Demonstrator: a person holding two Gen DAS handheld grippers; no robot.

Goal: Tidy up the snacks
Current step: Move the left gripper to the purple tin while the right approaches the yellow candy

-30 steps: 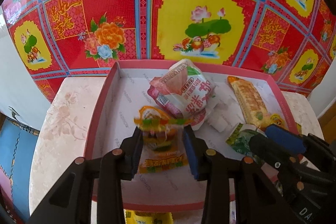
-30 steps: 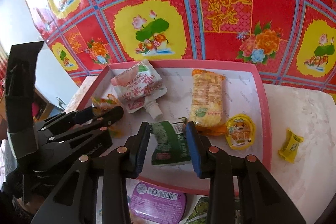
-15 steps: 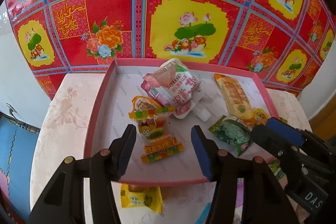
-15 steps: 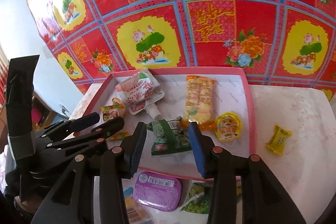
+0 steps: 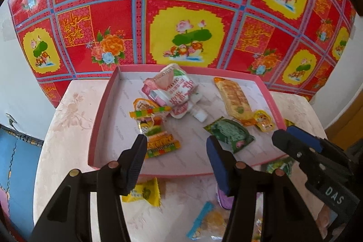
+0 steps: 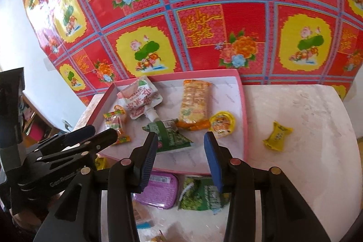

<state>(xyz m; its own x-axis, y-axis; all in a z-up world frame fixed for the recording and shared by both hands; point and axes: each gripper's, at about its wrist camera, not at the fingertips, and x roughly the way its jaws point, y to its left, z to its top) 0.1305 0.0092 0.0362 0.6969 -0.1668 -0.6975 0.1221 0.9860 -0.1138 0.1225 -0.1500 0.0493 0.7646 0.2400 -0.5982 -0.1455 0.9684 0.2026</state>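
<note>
On the left of the pink tray (image 5: 99, 128), the left gripper (image 5: 175, 165) hangs over the near rim with its jaws spread wide and nothing between them; the colourful candy packet (image 5: 158, 137) lies flat inside the tray just ahead of its left jaw, long axis running roughly from near rim toward the far wall. Behind it the white spouted pouch (image 5: 174, 92) lies with its cap pointing toward the near right, and the long cracker pack (image 6: 194, 103) runs front to back. Further right, the right gripper (image 6: 180, 158) is likewise released and empty, above the green packet (image 6: 170, 137), which lies skewed in the tray. Several snacks are outside the tray on the counter (image 6: 306, 110): a yellow candy (image 6: 277, 135) well to the right, a purple tin (image 6: 158, 188) and a green bag (image 6: 202, 194) against the near rim. The likely risk is that the two grippers, close together, collide or knock the tray rim when reaching for those near items, shoving the tray or spilling sorted packets.
</note>
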